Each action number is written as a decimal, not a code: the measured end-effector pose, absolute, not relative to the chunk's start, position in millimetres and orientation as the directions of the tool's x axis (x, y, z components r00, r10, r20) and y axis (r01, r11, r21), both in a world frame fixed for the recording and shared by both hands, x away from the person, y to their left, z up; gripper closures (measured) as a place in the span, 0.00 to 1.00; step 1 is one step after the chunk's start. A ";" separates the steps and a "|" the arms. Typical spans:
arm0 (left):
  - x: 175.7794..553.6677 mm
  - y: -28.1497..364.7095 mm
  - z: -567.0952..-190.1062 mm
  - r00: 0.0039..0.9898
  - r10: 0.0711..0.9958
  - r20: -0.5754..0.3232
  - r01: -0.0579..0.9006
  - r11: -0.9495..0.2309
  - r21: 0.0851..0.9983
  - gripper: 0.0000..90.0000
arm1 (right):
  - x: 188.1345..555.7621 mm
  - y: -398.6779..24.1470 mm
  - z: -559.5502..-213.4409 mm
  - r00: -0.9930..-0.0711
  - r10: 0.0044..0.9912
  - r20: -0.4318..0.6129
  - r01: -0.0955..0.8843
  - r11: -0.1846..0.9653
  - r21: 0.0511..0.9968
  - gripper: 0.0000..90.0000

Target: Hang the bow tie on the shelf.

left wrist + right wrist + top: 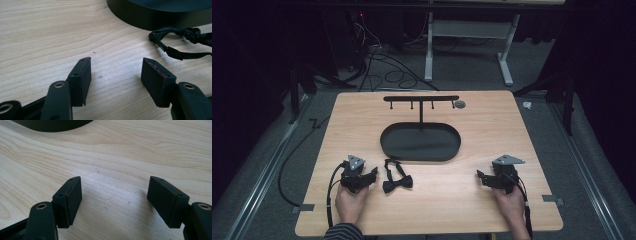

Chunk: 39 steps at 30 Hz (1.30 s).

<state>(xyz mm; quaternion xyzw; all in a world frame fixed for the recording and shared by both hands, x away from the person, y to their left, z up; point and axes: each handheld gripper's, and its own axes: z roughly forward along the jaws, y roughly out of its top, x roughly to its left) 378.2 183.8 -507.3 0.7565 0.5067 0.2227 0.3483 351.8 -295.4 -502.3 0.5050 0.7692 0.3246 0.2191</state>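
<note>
The bow tie (397, 179) lies flat on the counter (472, 200), just in front of the stand's tray and beside our left gripper (373, 176), so we judge the work not yet begun: nothing is lifted or hung. We count one counter, one hanger stand (421, 140) with four small hooks, two grippers, one bow tie. Both the left and the right gripper (480, 176) have their fingers spread, grasping nothing

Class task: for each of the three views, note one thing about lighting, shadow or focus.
High view: the table is evenly lit, the room around it nearly black. Left gripper view: the bow tie is slightly soft, and the tray rim shows a dull sheen. Right gripper view: soft shadows lie beside the open jaws.
</note>
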 end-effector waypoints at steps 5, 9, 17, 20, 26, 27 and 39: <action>378.2 184.0 -507.2 0.390 0.920 -0.018 0.612 -0.245 0.752 0.46 | 351.9 -295.6 -502.4 -0.395 0.919 -0.011 0.633 0.281 0.721 0.32; 378.1 183.8 -507.5 0.395 0.918 -0.020 0.611 -0.246 0.753 0.44 | 352.2 -295.5 -502.4 -0.391 0.920 -0.013 0.634 0.280 0.721 0.33; 377.8 183.4 -507.3 0.390 0.920 -0.019 0.613 -0.244 0.752 0.44 | 352.1 -295.5 -502.4 -0.389 0.921 -0.012 0.636 0.278 0.720 0.32; 377.7 183.1 -507.2 0.392 0.920 -0.017 0.614 -0.248 0.749 0.44 | 352.0 -295.4 -502.3 -0.388 0.922 -0.010 0.637 0.276 0.720 0.32; 377.8 181.9 -507.4 0.390 0.921 -0.017 0.614 -0.246 0.750 0.42 | 352.3 -295.4 -502.3 -0.390 0.921 -0.013 0.635 0.280 0.720 0.32; 377.8 181.9 -507.4 0.390 0.921 -0.017 0.614 -0.246 0.750 0.42 | 352.3 -295.4 -502.3 -0.391 0.920 -0.014 0.635 0.281 0.720 0.32; 378.2 180.8 -505.1 0.380 0.924 -0.038 0.632 -0.230 0.740 0.40 | 352.4 -295.8 -502.2 -0.394 0.919 -0.007 0.635 0.278 0.721 0.32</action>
